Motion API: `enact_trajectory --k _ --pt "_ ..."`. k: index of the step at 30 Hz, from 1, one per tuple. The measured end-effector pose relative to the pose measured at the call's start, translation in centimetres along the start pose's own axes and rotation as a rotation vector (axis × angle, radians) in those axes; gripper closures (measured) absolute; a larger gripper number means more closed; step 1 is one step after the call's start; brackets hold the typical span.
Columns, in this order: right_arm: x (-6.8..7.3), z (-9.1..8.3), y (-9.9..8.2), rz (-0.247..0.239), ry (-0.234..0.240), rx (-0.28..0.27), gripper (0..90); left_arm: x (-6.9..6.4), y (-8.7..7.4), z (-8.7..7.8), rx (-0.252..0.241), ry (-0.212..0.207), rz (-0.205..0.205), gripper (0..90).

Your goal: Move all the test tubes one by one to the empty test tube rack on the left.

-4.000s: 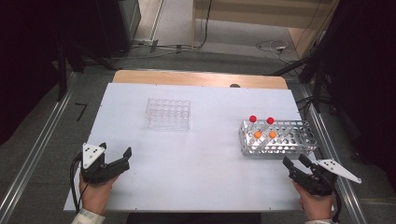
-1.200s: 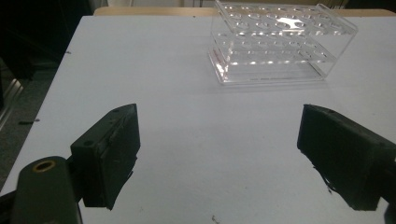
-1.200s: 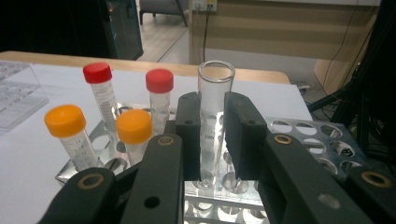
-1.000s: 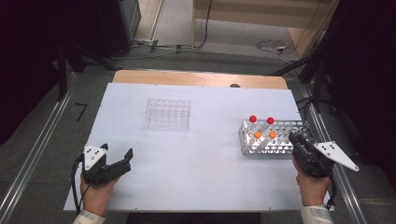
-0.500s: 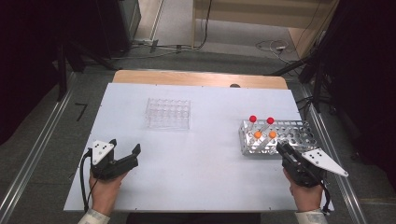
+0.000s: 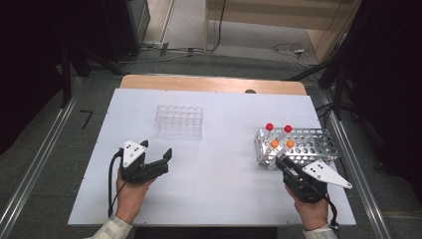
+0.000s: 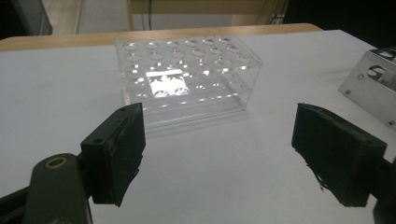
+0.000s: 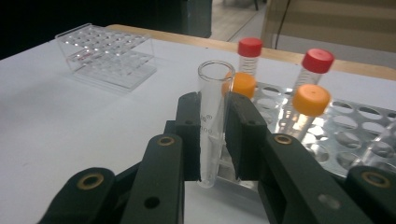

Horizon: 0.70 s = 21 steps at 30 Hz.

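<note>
High view: white counter [image 6: 214,199] carrying two racks. Clear plastic rack [image 6: 179,120] sitting toward 11 o'clock from counter centre, holes all vacant. Metal rack [image 6: 308,144] standing at 3 o'clock, holding two red-capped tubes [image 6: 269,128] along its far row and two orange-capped tubes [image 6: 274,144] just nearer.

Left gripper [image 6: 158,163] hovering at 7 o'clock of the counter, pointing toward 2 o'clock, well apart from both racks. Jaws standing wide, having just been closing a little, gripping nothing.

Left gripper view: both black pads [image 7: 119,158] parted across bare counter, clear plastic rack [image 7: 187,77] lying ahead at 12 o'clock, corner of metal rack [image 7: 371,84] edging in at 3 o'clock.

Right gripper [image 6: 283,167] sitting at 5 o'clock of the counter, tips just beside the near left corner of the metal rack. Jaws pinching tight on a glass tube [image 8: 211,121].

Right gripper view: glass tube standing roughly upright between the pads, open mouth up, no cap, bottom end poking out below the jaws, over the counter just off the rack's near edge. Whether its bottom is touching the counter: cannot tell. Orange-capped tubes [image 8: 310,100] and red-capped tubes [image 8: 317,60] rising behind it at 1 o'clock, clear plastic rack [image 8: 107,53] lying far off at 10 o'clock.
</note>
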State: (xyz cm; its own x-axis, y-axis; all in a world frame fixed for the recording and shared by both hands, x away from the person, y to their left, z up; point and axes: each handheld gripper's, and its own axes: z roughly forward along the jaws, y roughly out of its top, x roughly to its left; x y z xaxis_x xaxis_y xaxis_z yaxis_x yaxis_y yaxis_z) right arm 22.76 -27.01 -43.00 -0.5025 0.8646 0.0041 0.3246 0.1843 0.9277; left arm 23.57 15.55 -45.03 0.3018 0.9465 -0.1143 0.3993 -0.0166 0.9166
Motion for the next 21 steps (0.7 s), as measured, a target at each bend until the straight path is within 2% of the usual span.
enact_trajectory --k 6,9,17,21 --pt "1.3 1.1 0.0 -0.004 0.056 0.016 73.5 -1.6 0.6 1.3 0.009 -0.044 0.028 20.8" --pt "2.1 2.0 0.1 -0.029 0.079 0.021 73.6 -2.7 1.1 2.0 0.02 -0.083 0.048 22.7" --pt "4.0 5.0 0.6 -0.066 0.132 0.038 73.5 -6.1 2.3 3.0 0.045 -0.239 0.075 33.4" --pt "5.3 6.6 0.6 -0.079 0.166 0.062 73.5 -7.9 3.0 3.7 0.049 -0.294 0.102 35.7"
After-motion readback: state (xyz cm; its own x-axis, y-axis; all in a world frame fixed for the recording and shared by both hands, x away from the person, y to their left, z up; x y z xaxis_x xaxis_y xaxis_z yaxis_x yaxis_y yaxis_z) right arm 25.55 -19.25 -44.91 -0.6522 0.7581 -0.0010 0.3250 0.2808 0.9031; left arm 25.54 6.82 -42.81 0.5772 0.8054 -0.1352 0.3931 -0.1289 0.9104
